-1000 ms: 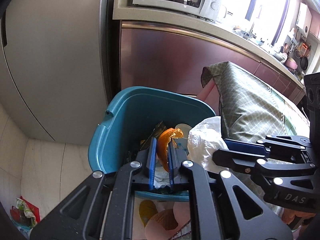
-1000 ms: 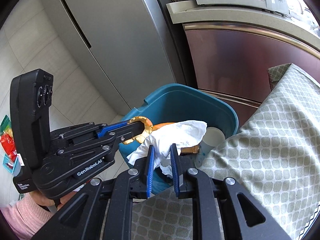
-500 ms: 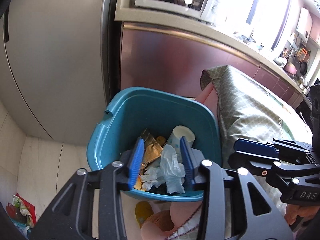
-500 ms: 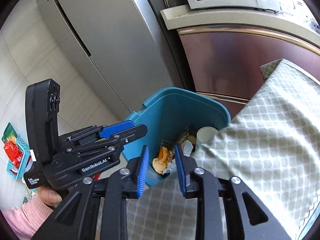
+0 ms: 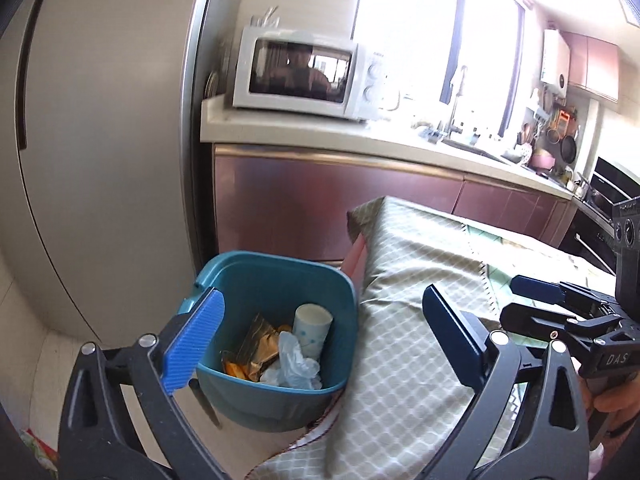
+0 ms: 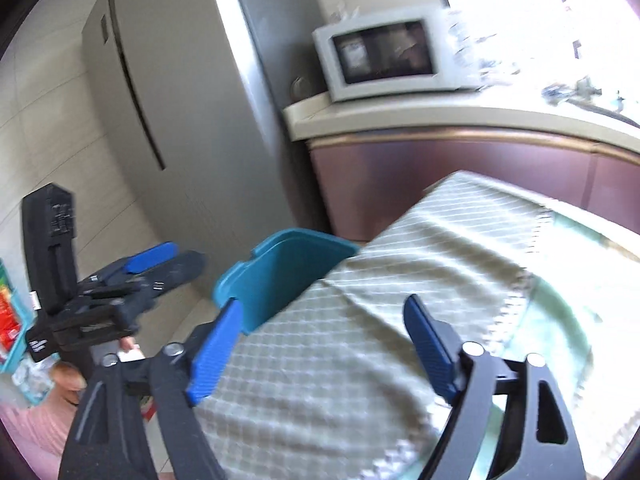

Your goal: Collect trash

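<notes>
A teal trash bin [image 5: 240, 280] stands on the floor beside the table corner. Inside lie a white paper cup [image 5: 312, 328], crumpled white tissue [image 5: 294, 364], a gold wrapper [image 5: 260, 344] and orange peel [image 5: 234, 369]. My left gripper [image 5: 324, 340] is wide open and empty, above and in front of the bin. My right gripper [image 6: 320, 344] is wide open and empty over the tablecloth; it also shows in the left wrist view [image 5: 560, 308]. The bin's rim [image 6: 280, 264] shows in the right wrist view, its contents hidden. The left gripper [image 6: 160, 268] appears there at left.
A table under a green checked cloth [image 5: 420, 280] fills the right. A grey fridge [image 5: 100, 140] stands at left, brown cabinets [image 5: 340, 200] and a counter with a white microwave [image 5: 300, 72] behind. Coloured packets [image 6: 8, 320] lie on the floor at far left.
Both grippers opened: the orange peel and the white tissue dropped into the bin. Both grippers then rose and pulled back, the right one over the table.
</notes>
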### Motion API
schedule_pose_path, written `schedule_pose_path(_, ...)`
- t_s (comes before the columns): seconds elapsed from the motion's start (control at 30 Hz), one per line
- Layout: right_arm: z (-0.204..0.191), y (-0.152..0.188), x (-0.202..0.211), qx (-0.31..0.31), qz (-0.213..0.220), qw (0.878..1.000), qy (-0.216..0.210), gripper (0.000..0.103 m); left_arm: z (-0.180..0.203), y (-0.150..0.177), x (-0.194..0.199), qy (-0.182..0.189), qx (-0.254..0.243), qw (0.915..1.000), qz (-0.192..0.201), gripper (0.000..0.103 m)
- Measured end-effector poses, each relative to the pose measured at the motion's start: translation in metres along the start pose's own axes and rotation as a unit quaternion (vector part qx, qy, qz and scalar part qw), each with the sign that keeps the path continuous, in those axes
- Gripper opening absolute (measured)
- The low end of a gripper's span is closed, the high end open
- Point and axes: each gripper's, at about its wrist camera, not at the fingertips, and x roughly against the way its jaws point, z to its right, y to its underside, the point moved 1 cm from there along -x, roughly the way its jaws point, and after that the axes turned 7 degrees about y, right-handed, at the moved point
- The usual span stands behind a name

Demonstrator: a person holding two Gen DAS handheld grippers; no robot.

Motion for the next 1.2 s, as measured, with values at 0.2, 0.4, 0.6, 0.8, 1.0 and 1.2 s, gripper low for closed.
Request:
schedule_pose_path(0.2,0.024,0.025,0.051,-0.019,0.055,0.996,0.071,0.095,0.031,0.004,0.023,-0.014,-0.021,0.9989,0.039,0.097)
schedule_pose_path(0.4,0.037,0.045,0.095,-0.027,0.116,0.983,0.143,0.096,0.07,0.011,0.047,-0.016,-0.046,0.9965,0.068,0.097)
schedule_pose_path(0.6,0.046,0.068,0.13,-0.037,0.153,0.966,0.203,0.096,0.102,0.02,0.067,-0.016,-0.067,0.9936,0.089,0.097)
schedule_pose_path(0.8,0.053,0.081,0.15,-0.053,0.18,0.955,0.228,0.096,0.119,0.027,0.075,-0.016,-0.084,0.9918,0.095,0.097)
schedule_pose_path(1.0,0.049,0.091,0.165,-0.052,0.197,0.945,0.254,0.096,0.131,0.033,0.083,-0.006,-0.09,0.9906,0.103,0.097)
schedule_pose_path(1.2,0.047,0.104,0.177,-0.056,0.201,0.939,0.273,0.096,0.145,0.042,0.084,0.011,-0.1,0.9897,0.102,0.097)
